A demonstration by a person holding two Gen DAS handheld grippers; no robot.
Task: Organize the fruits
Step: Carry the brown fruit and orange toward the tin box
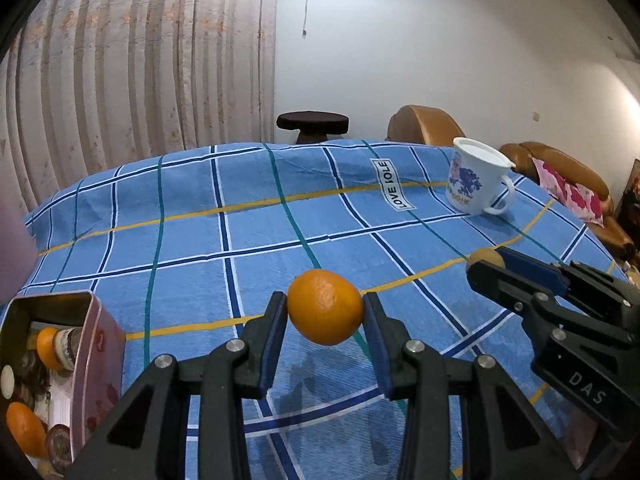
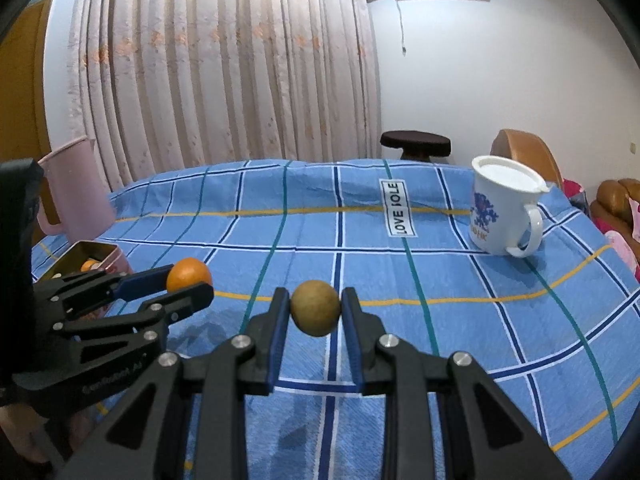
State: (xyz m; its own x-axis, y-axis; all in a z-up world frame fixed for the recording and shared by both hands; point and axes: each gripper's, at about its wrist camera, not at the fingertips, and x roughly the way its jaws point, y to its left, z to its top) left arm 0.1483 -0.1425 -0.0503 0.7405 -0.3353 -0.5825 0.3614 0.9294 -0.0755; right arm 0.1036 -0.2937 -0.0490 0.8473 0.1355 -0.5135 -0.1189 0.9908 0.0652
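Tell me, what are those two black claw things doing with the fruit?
A person is sorting fruit with a gripper in each hand. The left gripper is pinching an orange, and the right gripper is pinching a small brownish-green fruit, both held above the blue checked tablecloth. Off to the left sits an open pink tin that already has oranges inside. A white mug stands farther back.

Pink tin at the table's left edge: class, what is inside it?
The pink tin holds two oranges among round patterned items. Its near wall and the picture's edge hide the rest.
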